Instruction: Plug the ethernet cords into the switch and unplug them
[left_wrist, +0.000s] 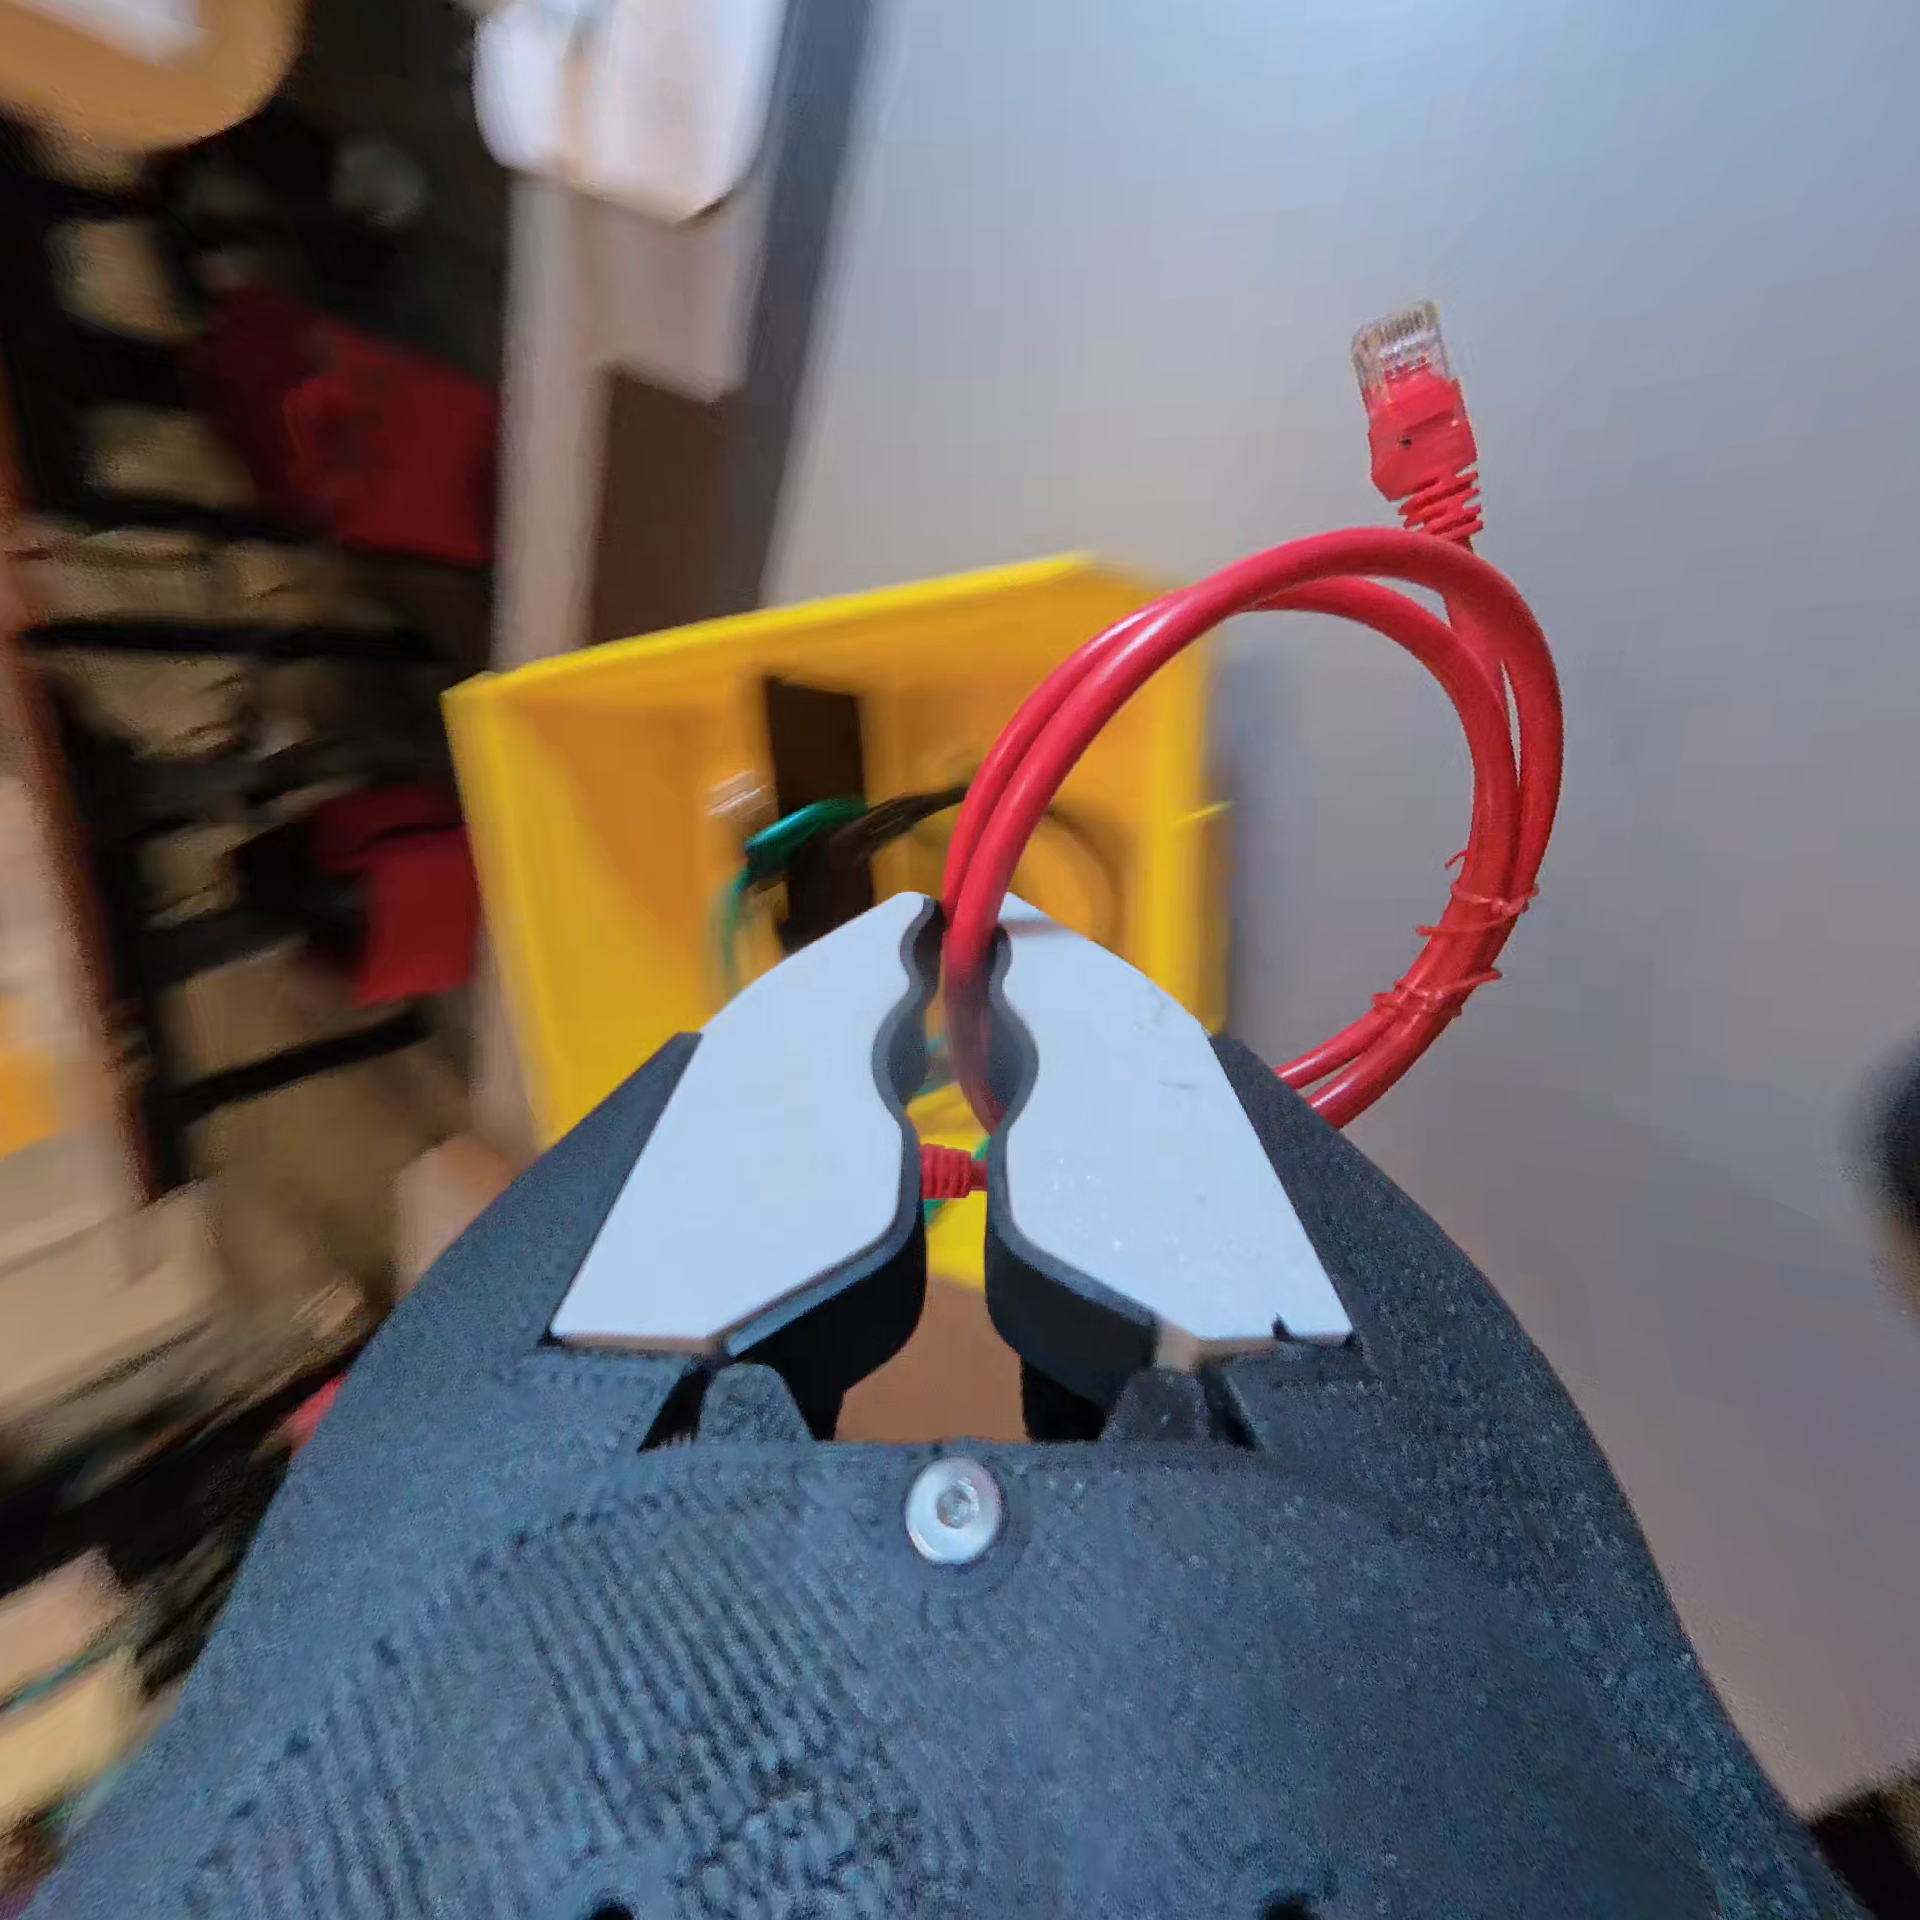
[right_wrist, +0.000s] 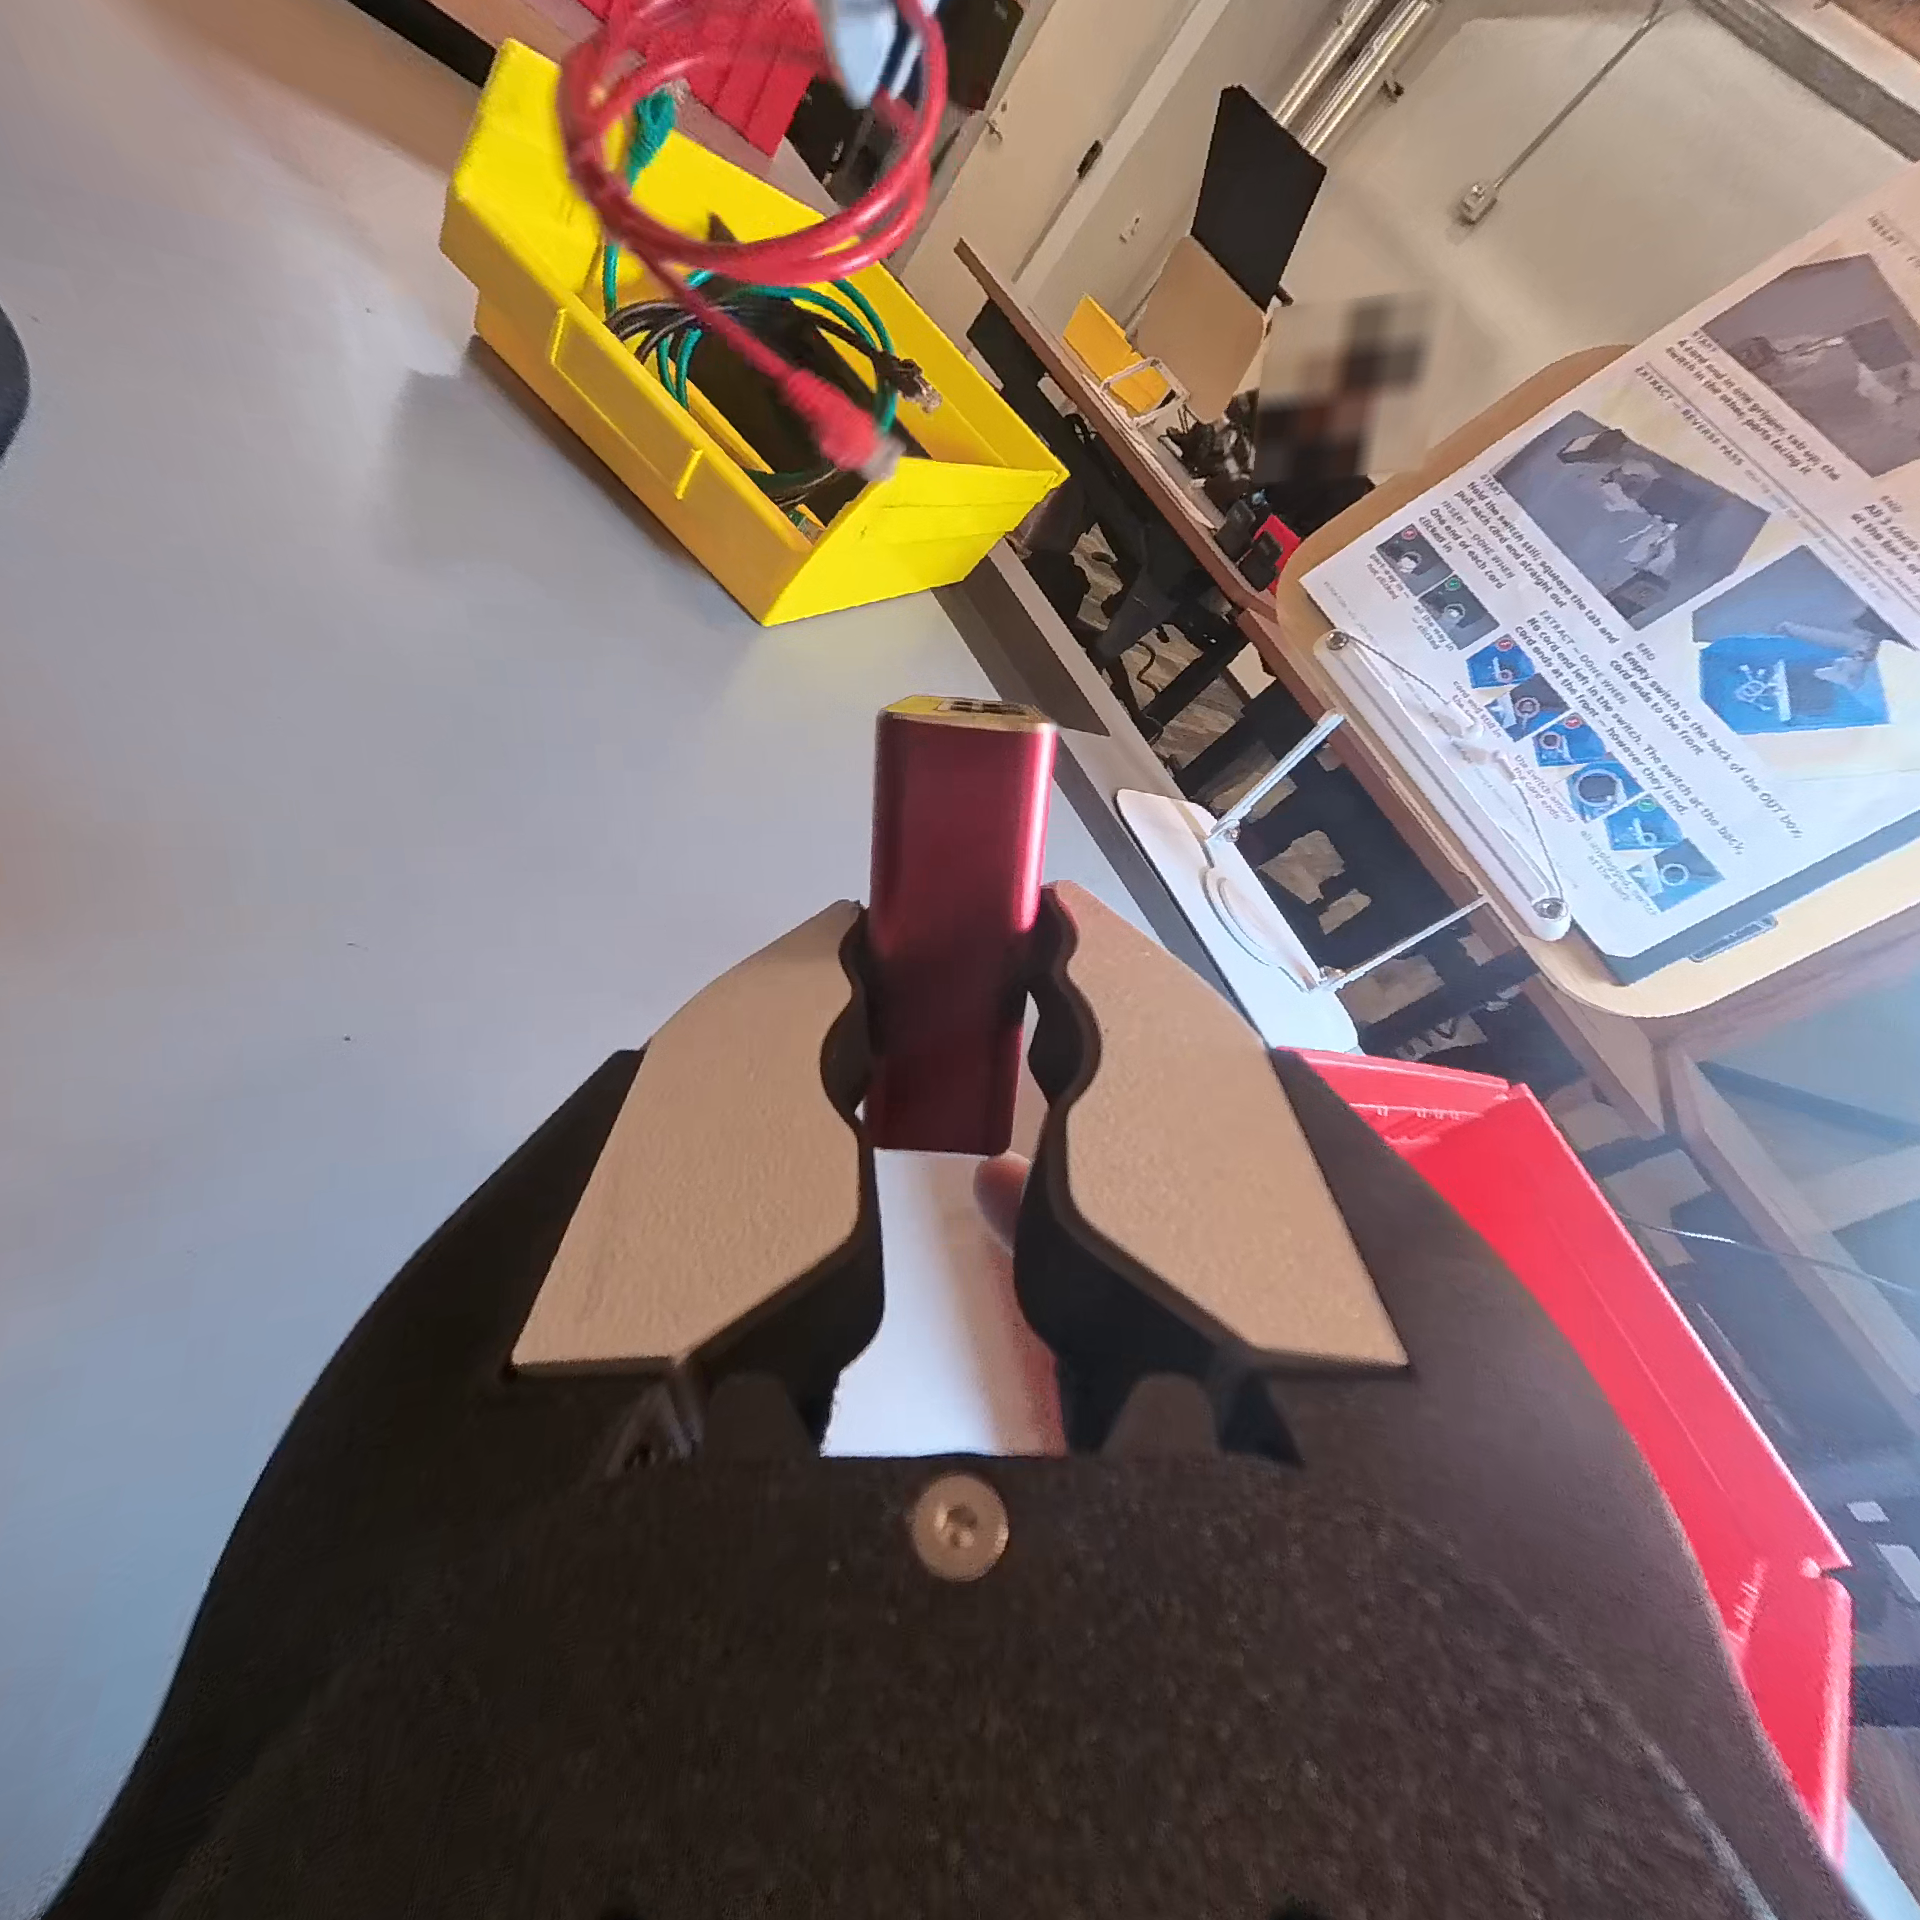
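My left gripper (left_wrist: 966, 935) is shut on a coiled red ethernet cord (left_wrist: 1496, 748) and holds it in the air. One clear plug (left_wrist: 1403, 358) of the cord points up at the right. The cord also shows at the top of the right wrist view (right_wrist: 769, 223), hanging above the yellow bin. My right gripper (right_wrist: 951, 920) is shut on a dark red switch (right_wrist: 951, 914), which stands upright between the fingers with its port face (right_wrist: 966, 712) turned away from me, above the grey table (right_wrist: 260, 779).
A yellow bin (right_wrist: 883, 520) on the table holds green (right_wrist: 665, 353) and black (right_wrist: 894, 369) cords; it shows blurred in the left wrist view (left_wrist: 623, 748). A red bin (right_wrist: 1662, 1351) sits at the right. An instruction sheet on a stand (right_wrist: 1662, 623) is beyond the table's edge. One gripper's finger ends stand about 30 centimeters off the other's.
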